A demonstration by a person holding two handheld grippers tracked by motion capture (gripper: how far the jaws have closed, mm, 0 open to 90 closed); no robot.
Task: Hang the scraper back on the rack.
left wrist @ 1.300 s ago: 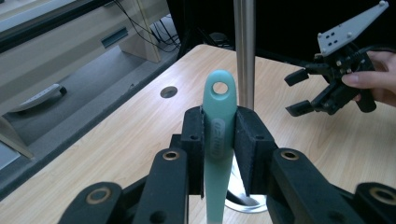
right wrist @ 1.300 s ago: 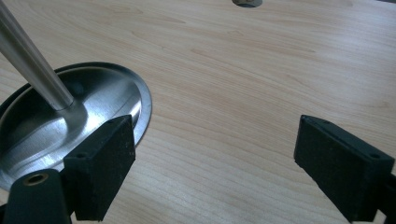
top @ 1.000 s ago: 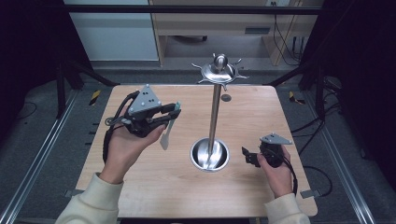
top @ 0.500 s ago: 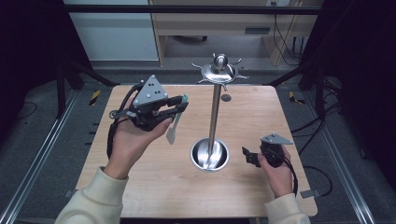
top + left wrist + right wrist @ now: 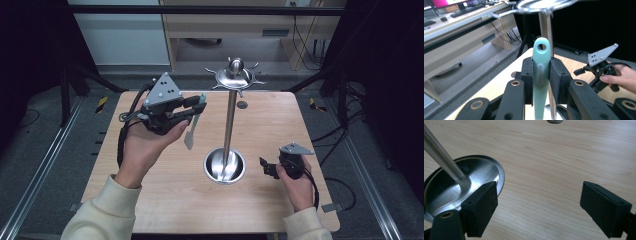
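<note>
A steel stand [image 5: 230,125] with a ring of hooks [image 5: 235,76] at the top rises from a round base [image 5: 225,166] at the table's middle. My left gripper [image 5: 197,107] is raised left of the pole, shut on the mint-green handle of a utensil [image 5: 189,137] whose pale blade hangs down. In the left gripper view the handle [image 5: 541,50], with its hole at the end, sticks up between the pads, close before the pole [image 5: 546,25]. My right gripper [image 5: 265,167] rests low beside the base, open; its jaws have just been closing slightly, with nothing between them [image 5: 539,205].
The wooden table [image 5: 175,200] has a small round hole [image 5: 242,104] behind the stand. Black frame rails run along both sides, and a desk stands beyond the far edge. In the right gripper view the base rim [image 5: 499,172] lies next to the left jaw.
My left gripper has risen and shifted right toward the top of the stand, carrying the green utensil. The right hand has stayed in place.
</note>
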